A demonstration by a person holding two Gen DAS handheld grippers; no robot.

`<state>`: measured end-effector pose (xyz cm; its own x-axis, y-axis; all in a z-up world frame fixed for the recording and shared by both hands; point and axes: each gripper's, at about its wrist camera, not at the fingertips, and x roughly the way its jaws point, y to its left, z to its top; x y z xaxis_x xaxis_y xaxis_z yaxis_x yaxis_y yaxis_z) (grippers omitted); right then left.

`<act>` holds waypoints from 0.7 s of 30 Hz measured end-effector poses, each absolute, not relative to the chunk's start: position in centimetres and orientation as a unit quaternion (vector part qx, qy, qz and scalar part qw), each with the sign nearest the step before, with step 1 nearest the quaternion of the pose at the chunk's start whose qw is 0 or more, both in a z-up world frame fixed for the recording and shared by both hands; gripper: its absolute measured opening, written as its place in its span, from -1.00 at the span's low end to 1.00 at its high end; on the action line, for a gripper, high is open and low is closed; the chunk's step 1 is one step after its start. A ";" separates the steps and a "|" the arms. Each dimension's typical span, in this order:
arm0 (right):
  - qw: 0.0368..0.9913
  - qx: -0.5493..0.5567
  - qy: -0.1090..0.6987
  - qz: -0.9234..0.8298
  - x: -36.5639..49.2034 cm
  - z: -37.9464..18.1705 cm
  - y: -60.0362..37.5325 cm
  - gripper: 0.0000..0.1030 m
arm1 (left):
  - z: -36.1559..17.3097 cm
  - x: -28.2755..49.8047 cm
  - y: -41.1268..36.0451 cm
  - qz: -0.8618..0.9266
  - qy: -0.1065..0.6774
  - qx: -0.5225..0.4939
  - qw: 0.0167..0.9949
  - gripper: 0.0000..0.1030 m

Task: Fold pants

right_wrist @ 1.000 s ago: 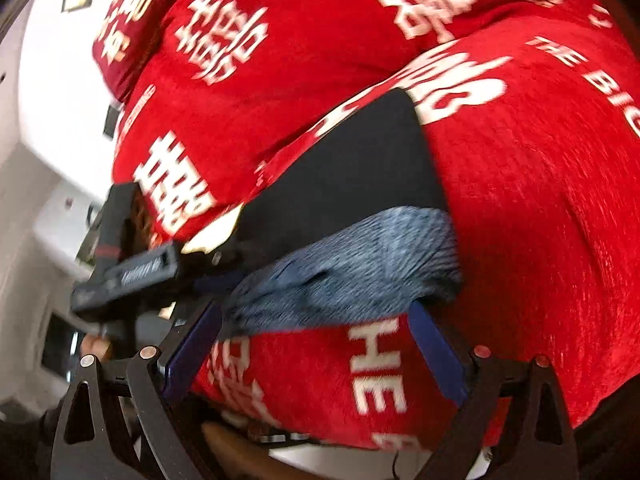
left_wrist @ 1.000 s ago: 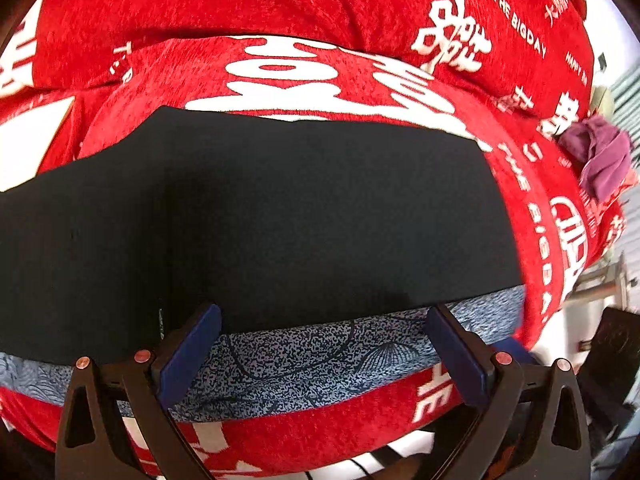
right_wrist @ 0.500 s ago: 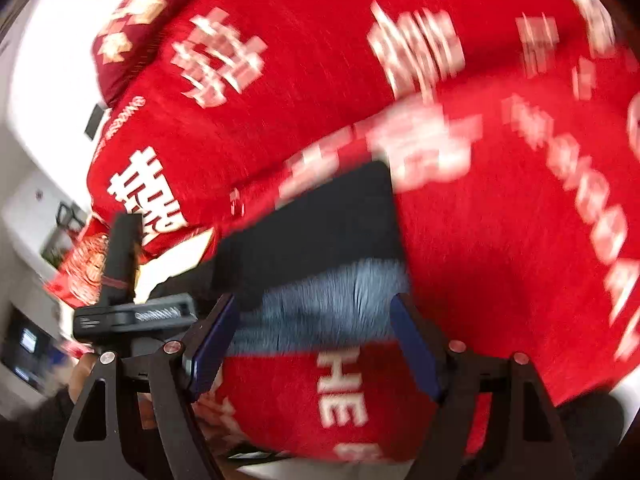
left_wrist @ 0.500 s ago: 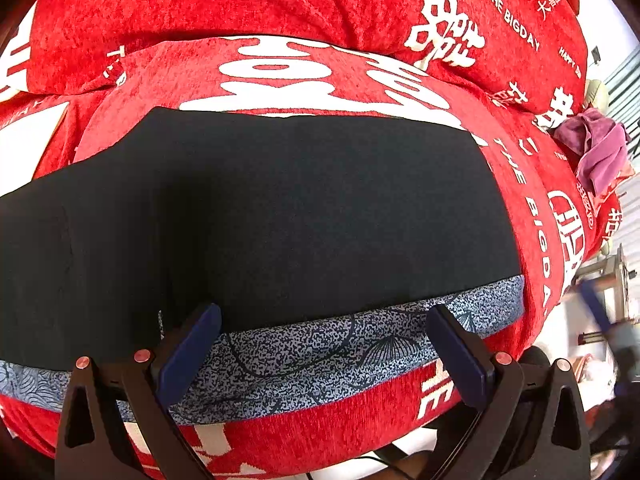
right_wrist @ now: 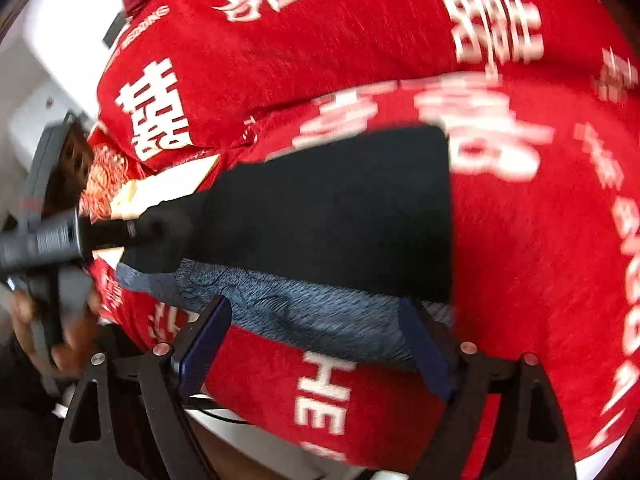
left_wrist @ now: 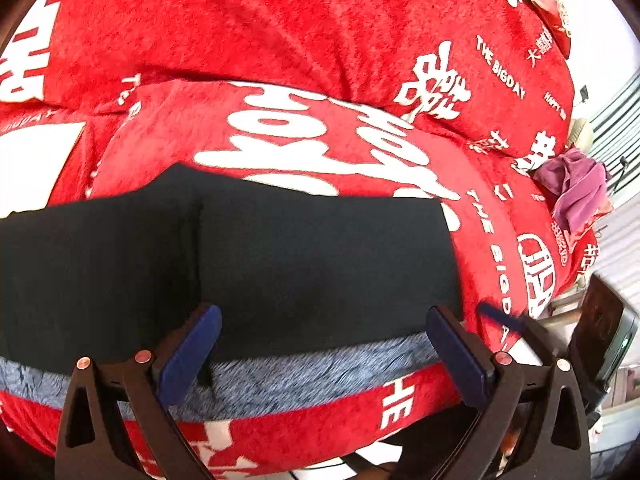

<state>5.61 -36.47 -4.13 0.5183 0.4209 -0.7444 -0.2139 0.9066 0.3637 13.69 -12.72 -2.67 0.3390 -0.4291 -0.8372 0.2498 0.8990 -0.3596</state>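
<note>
Black pants (left_wrist: 280, 264) lie flat across a red sofa cover, with a blue-grey patterned band (left_wrist: 312, 372) along their near edge. My left gripper (left_wrist: 320, 352) is open, its blue pads straddling that band just above it, holding nothing. In the right wrist view the same pants (right_wrist: 340, 216) and band (right_wrist: 304, 312) show, with the pants' right end squared off. My right gripper (right_wrist: 316, 340) is open over the band's right end and empty. The left gripper's body (right_wrist: 48, 236) shows at the left of that view, over the pants' left part.
The red sofa cover (left_wrist: 320, 128) with white lettering spreads under and behind the pants. A purple cloth (left_wrist: 576, 188) lies at the sofa's far right. A dark device (left_wrist: 600, 336) stands beyond the sofa's right edge. A white patch (left_wrist: 36, 164) sits at the left.
The left view has tilted up slightly, showing more of the backrest. The right gripper has swung towards the pants, which now fill more of its view; both stay open.
</note>
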 end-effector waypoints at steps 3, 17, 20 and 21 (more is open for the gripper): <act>0.887 0.054 0.433 0.149 7.2 -2.1 -37.3 0.71 | -5.5 14.2 -14.1 -0.204 0.567 -0.066 0.795 1.00; 0.842 -0.011 0.507 0.181 20.2 -5.2 -34.3 0.74 | -8.2 12.8 -15.0 -0.214 0.554 -0.024 0.804 1.00; 0.858 0.021 0.472 0.203 15.7 -3.4 -34.7 0.76 | -8.3 12.2 -15.2 -0.217 0.543 -0.012 0.811 1.00; 0.858 0.031 0.470 0.204 14.0 -3.5 -34.9 0.76 | -8.3 12.1 -15.3 -0.216 0.542 -0.006 0.812 1.00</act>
